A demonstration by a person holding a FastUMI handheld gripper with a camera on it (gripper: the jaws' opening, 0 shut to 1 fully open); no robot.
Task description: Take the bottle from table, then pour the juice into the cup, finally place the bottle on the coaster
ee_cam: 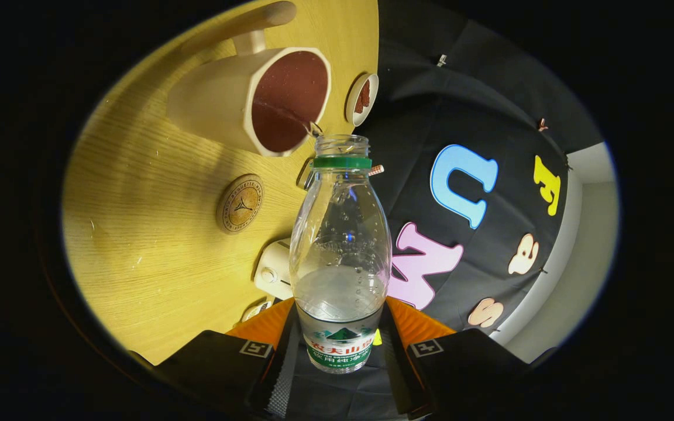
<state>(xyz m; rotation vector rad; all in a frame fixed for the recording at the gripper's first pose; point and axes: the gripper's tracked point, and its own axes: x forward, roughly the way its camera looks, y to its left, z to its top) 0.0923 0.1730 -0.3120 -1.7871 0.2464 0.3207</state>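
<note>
The wooden table [138,193] lies to the left beyond the fingers, with the round coaster [240,204] and the cup [255,99] of juice on it. The gripper [340,351] squeezes the bottle [340,251] between both fingers, mouth at the cup's rim. Black cloth wall [489,117] hangs right.

- One clear plastic bottle [340,245] with a green neck ring, uncapped, clamped between the two fingers of one gripper [340,351].
- One cream cup [255,102] with a handle.
- One round cork coaster [240,203].
- One small white dish [363,98].
- One wooden table [138,234].
- One white device [272,270] beside the bottle.
</note>
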